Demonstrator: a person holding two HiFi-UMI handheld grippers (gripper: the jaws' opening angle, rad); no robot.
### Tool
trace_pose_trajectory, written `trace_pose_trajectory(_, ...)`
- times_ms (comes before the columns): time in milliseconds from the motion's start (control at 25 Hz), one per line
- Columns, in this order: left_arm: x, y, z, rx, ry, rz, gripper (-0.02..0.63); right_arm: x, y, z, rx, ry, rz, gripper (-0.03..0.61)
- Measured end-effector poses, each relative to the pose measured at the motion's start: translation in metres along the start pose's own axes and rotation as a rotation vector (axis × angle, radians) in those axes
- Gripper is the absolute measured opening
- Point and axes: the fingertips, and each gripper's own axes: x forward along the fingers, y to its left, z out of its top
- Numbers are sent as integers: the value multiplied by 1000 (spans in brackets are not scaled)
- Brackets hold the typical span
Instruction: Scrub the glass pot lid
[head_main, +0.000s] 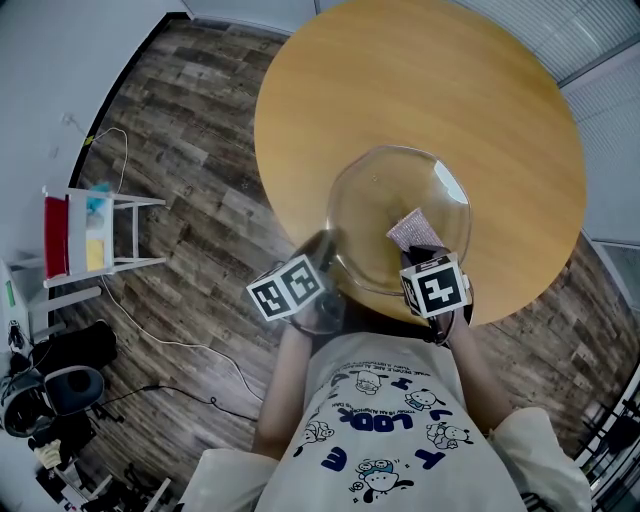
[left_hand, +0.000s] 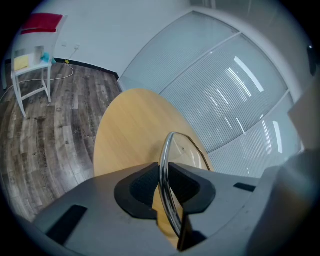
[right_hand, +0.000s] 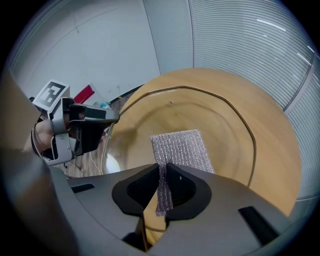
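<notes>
glass lid (head_main: 375, 210) tilted (rim in l. gripper (left_hand: 164, 186))

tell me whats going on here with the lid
A person works over a round wooden table with a tool in each hand. The left tool is clamped on the metal rim of the glass pot lid, holding it up over the table. The right tool pinches a silvery mesh cloth that lies against the glass.
</notes>
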Motion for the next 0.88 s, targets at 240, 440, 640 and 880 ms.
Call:
trace_pose_trajectory(240,-1,1,-2,-6,-3,0,71,0,19,-6,-29,9,24,55)
trace_pose_trajectory(440,0,-1,-3,-7,-6,3,71,0,32,-6,-50,9,47,55)
trace_pose_trajectory(640,0,-1,-2,-12,-12,4,71,1,42,-4,-53,9,71,55)
trace_pose_trajectory(880,-1,-1,-3,-14,-15,9,71,1,53,-3,-86,5,81,55)
